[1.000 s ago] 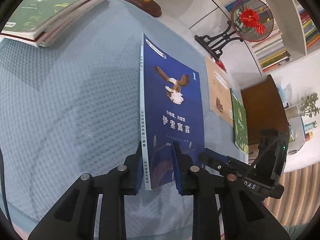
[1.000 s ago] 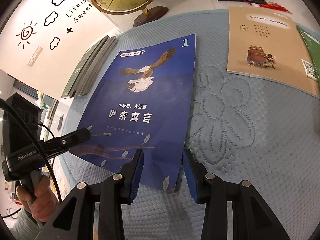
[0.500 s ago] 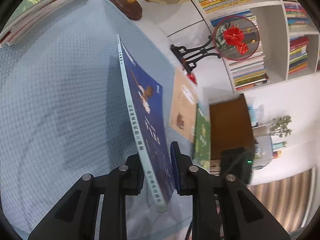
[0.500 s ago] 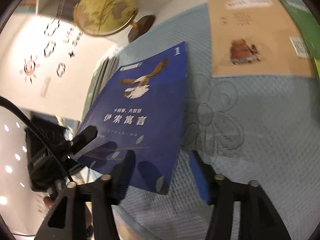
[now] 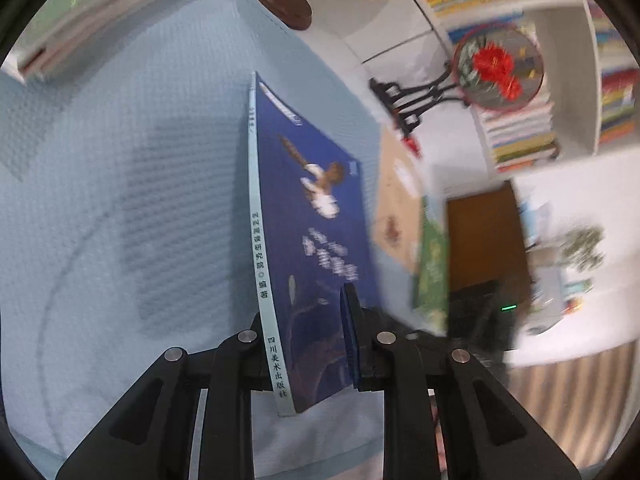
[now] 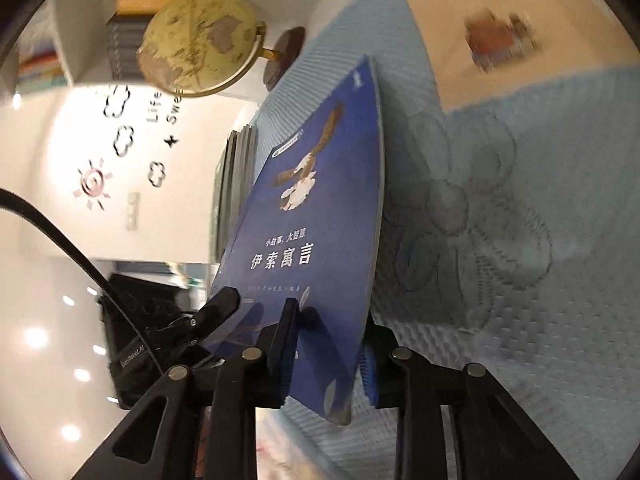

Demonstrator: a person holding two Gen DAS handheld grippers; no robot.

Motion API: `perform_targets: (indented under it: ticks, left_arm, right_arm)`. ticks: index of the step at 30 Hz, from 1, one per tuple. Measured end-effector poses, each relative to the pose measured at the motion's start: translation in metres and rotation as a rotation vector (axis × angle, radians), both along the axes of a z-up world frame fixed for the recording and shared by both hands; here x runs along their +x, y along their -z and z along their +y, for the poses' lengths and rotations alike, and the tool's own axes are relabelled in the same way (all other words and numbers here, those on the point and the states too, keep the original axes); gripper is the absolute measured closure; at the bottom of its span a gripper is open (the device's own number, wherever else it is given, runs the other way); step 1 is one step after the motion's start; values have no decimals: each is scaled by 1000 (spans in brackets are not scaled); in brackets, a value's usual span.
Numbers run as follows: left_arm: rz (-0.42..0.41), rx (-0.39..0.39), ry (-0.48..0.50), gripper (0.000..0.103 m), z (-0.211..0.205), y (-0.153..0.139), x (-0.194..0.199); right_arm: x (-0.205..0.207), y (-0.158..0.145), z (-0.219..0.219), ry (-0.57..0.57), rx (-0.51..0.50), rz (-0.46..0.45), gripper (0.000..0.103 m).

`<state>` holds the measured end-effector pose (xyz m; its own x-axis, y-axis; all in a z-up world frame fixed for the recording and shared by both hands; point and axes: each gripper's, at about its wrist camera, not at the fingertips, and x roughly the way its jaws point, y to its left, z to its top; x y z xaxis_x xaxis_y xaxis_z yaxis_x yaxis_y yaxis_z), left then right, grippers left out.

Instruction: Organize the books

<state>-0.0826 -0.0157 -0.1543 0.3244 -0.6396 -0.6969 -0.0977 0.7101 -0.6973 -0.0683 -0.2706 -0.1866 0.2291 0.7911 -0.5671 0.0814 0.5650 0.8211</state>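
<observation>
Pale blue quilted cloth [image 5: 120,184] covered the surface, with a bookcase [image 5: 532,136] full of upright books behind it and a globe [image 6: 196,44] at the far edge. Over that cloth the blue book [image 5: 320,240] stood up on edge rather than lying flat, its long axis running straight away from both hand-held grippers, spine on the left side. The left hand-held gripper [image 5: 308,344] was clamped nearly closed across the near spine corner. The right hand-held gripper [image 6: 326,354] had the near open-edge corner of the same book between its jaws, which were closing; I could not tell whether the pads pressed yet. Both hands sat at the book's near end, neither clearly nearer. Off to the left a stack of books [image 5: 104,12] lay flat, which I judged the likely place for this one. To the right a tan book [image 6: 500,24] and a green book [image 5: 432,264] lay loose on the cloth, not yet tidied. No box or tray showed
</observation>
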Motion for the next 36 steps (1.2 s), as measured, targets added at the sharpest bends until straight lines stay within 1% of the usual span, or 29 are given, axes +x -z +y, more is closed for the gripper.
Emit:
perform_targets:
  ticks: [2, 4, 5, 6, 8, 11, 16, 21, 25, 28, 30, 34, 36]
  left_arm:
    - [-12, 77, 34, 84, -5, -3, -1]
    - [-36, 128, 62, 84, -9, -8, -3]
    - [-51, 147, 72, 84, -9, -12, -4]
    - [-63, 160, 80, 84, -9, -15, -5]
    - [-92, 175, 98, 84, -6, -24, -7]
    - [-127, 171, 104, 84, 4, -38, -9]
    - [-156, 168, 99, 84, 24, -54, -10]
    - [-220, 150, 79, 84, 56, -80, -9]
    - [-274, 142, 52, 84, 99, -103, 1]
    - [-295, 153, 32, 84, 129, -110, 9]
    - [-297, 162, 17, 84, 151, -110, 15]
    - [-282, 170, -10, 84, 191, -99, 30]
    - [-267, 180, -18, 84, 210, -92, 39]
  right_arm:
    - [-4, -17, 9, -31, -109, -75, 79]
    - [-9, -33, 21, -70, -204, -145, 80]
    - [-13, -43, 29, -98, -266, -192, 80]
    - [-17, -53, 37, -124, -324, -239, 80]
    - [-24, -68, 51, -165, -396, -308, 80]
    - [-35, -83, 61, -198, -442, -371, 80]
    - [-39, -104, 80, -218, -462, -419, 80]
    - [-28, -133, 109, -226, -463, -455, 80]
    - [-10, -161, 148, -230, -463, -518, 80]
    - [3, -166, 178, -234, -447, -538, 80]
    - [13, -167, 204, -235, -441, -545, 80]
    - [29, -158, 246, -250, -440, -552, 80]
    - [40, -149, 265, -252, -424, -531, 80]
